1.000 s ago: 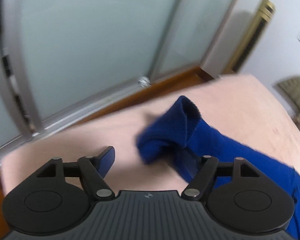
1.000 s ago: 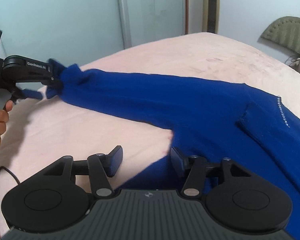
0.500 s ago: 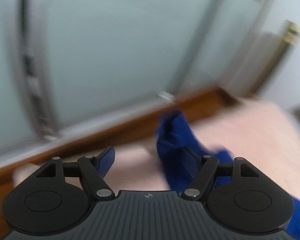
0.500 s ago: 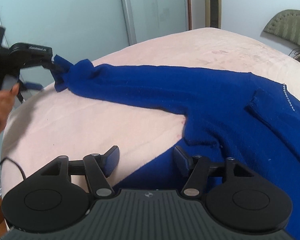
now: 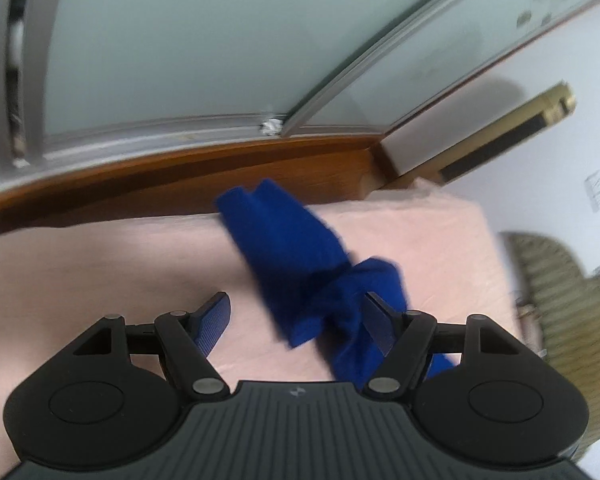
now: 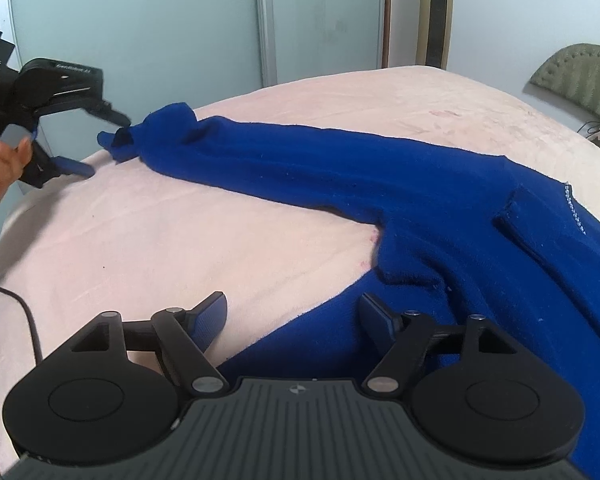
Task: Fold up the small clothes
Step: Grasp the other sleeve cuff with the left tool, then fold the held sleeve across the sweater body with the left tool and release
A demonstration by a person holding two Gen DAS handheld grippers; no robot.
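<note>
Lying spread across the pink bed sheet, deep-blue knit sweater unfolded, sleeve cuff at the sheet's far edge; left gripper and right gripper both wide apart, gripping nothing; folding barely begun

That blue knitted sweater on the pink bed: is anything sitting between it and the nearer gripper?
Nothing visible does. The right gripper hovers open directly over the blue knitted sweater's lower edge, with only bare pink bedsheet beside it. A thin black cable lies at the bed's left edge, clear of the cloth.
</note>
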